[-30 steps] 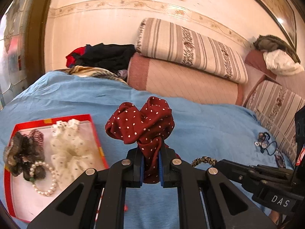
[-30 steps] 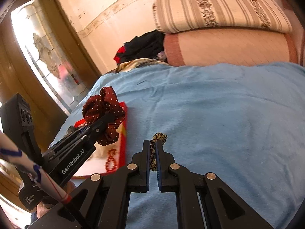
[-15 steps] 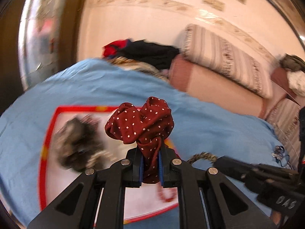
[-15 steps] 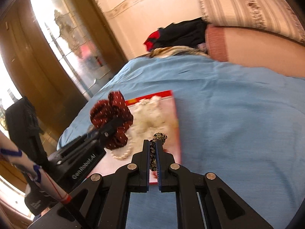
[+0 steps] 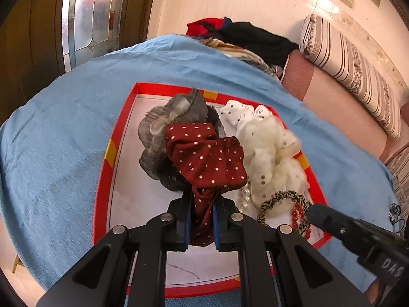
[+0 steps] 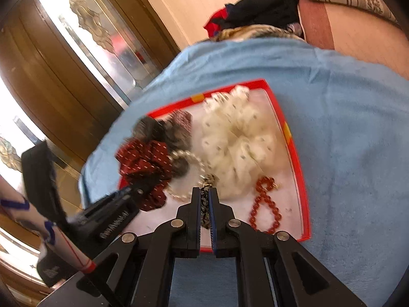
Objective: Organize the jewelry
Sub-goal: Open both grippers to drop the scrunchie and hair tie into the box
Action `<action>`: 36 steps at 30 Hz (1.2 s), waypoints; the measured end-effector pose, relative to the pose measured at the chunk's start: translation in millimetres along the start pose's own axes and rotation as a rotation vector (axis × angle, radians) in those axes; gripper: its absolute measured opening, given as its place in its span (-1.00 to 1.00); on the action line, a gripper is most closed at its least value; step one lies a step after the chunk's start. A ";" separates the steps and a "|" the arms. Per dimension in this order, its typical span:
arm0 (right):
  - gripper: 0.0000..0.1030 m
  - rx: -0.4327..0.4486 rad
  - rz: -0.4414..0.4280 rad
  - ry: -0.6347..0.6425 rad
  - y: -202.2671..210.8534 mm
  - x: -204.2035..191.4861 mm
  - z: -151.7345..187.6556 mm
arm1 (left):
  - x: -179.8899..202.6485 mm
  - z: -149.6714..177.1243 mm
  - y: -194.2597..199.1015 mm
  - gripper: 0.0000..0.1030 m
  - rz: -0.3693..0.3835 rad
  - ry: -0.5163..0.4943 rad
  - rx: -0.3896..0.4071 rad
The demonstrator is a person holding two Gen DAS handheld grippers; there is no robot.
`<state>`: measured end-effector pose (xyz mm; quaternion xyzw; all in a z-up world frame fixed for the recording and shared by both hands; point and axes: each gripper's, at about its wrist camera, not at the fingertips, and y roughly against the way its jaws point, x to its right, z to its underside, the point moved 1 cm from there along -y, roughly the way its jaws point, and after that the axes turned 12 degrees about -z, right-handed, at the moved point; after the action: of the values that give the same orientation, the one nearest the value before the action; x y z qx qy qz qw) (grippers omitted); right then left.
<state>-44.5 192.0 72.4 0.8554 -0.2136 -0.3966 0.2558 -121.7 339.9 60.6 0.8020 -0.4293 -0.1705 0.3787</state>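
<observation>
My left gripper (image 5: 202, 206) is shut on a dark red polka-dot scrunchie (image 5: 207, 158) and holds it above the red-rimmed tray (image 5: 120, 117). My right gripper (image 6: 204, 197) is shut on a leopard-print hair tie (image 6: 205, 199), also over the tray (image 6: 296, 158). The hair tie shows in the left wrist view (image 5: 281, 197) beside the right gripper's tip. In the tray lie a grey-black scrunchie (image 5: 163, 133), a cream dotted scrunchie (image 5: 268, 148), a pearl bracelet (image 6: 184, 161) and a red bead bracelet (image 6: 265, 204).
The tray rests on a blue bedspread (image 5: 64, 128). Striped and pink pillows (image 5: 352, 71) and a pile of dark clothes (image 5: 250, 38) lie at the back. A wooden door with patterned glass (image 5: 84, 12) stands left. More small jewelry (image 5: 395, 212) lies on the bedspread at right.
Both grippers have swung left and now hang over the tray, each still holding its item. The view tilted down onto the tray.
</observation>
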 end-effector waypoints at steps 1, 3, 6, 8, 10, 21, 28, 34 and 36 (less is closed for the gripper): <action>-0.87 -0.007 0.013 -0.001 -1.0 3.1 1.8 | 1.5 0.8 -0.6 -0.79 -0.004 -0.006 -0.002; -0.87 -0.014 0.032 -0.003 -0.9 7.6 5.0 | 3.7 3.5 -2.4 -0.79 -0.014 -0.018 -0.012; -0.87 -0.028 0.056 -0.010 -1.6 14.3 8.5 | 4.5 6.3 -5.2 -0.78 -0.022 -0.023 -0.028; -0.87 -0.034 0.067 -0.020 -2.7 19.4 10.7 | 4.8 7.4 -6.8 -0.77 -0.034 -0.023 -0.032; -0.84 -0.044 0.071 -0.022 -3.8 23.0 11.8 | 6.8 6.5 -9.1 -0.64 -0.039 -0.023 -0.034; -0.52 -0.022 0.094 -0.021 12.1 24.9 11.1 | 15.5 3.6 -4.1 -0.13 -0.047 -0.044 -0.002; -0.25 -0.010 0.097 -0.022 23.8 21.6 14.4 | 19.9 2.3 -0.3 0.09 -0.062 -0.051 0.019; -0.05 -0.015 0.113 -0.005 34.3 15.4 18.5 | 27.3 3.1 2.7 0.47 -0.097 -0.062 0.040; 0.04 -0.011 0.120 0.003 38.4 13.4 19.5 | 29.4 3.5 3.3 0.51 -0.121 -0.065 0.046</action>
<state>-58.2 149.2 77.2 0.8400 -0.2621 -0.3806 0.2842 -108.8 313.1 62.4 0.8289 -0.3960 -0.2090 0.3353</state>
